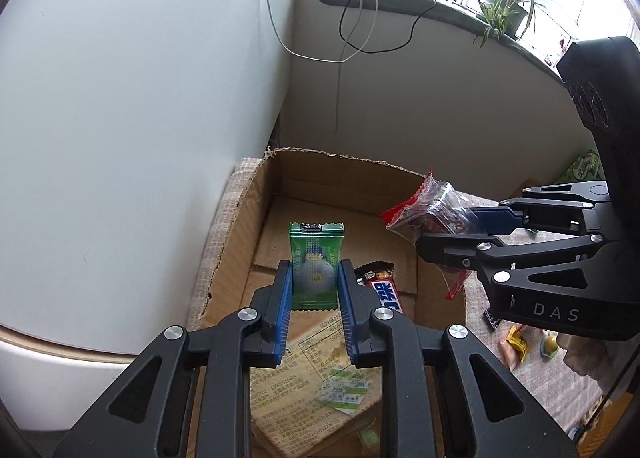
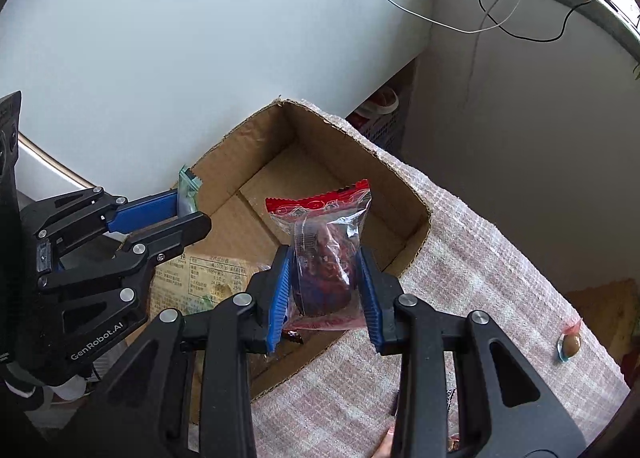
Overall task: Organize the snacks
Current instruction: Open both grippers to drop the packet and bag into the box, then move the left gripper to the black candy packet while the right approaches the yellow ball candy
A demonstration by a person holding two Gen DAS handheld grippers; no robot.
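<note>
Cardboard box holds a chocolate bar; above it, left gripper clamps a green packet — right gripper, a red-topped pouch.

My left gripper pinches a green snack packet upright between its blue pads, above the open cardboard box. Inside the box lie a blue-labelled candy bar and a tan printed packet. My right gripper clamps a red-edged clear packet over the box's right wall.
</note>
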